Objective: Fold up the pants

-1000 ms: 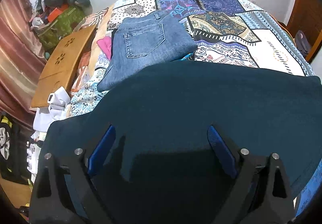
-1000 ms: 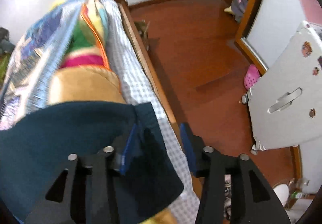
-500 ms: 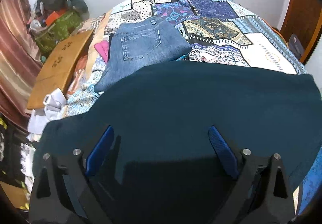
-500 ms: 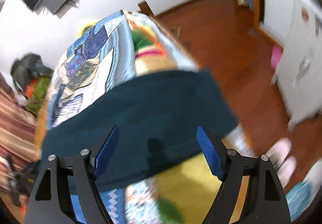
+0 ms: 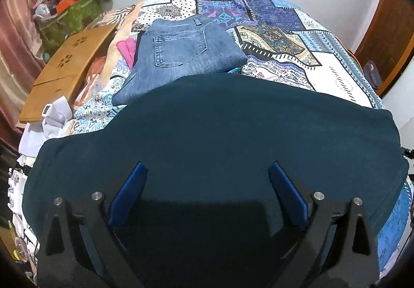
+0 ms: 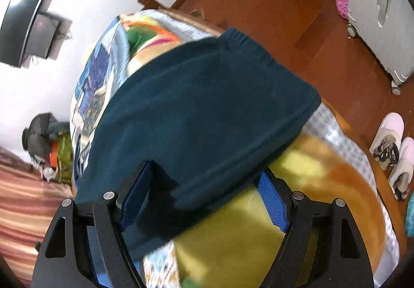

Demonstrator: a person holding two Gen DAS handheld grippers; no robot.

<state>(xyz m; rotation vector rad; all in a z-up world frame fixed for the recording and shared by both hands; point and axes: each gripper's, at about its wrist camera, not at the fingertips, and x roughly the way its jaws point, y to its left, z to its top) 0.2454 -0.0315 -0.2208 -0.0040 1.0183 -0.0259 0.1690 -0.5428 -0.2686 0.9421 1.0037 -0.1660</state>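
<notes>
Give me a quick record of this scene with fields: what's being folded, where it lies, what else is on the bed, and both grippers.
garment: dark teal knit pants, lying flat and folded
surface: patchwork-print bedspread
also on bed: folded blue denim jeans, beyond the teal pants
left gripper: fingers wide apart above the pants, gripping nothing
right gripper: fingers apart over the pants' edge, not pinching it

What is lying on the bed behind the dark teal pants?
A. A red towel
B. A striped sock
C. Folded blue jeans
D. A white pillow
C: the folded jeans, back pocket showing, lie on the patchwork bedspread just past the far edge of the teal pants.
</notes>
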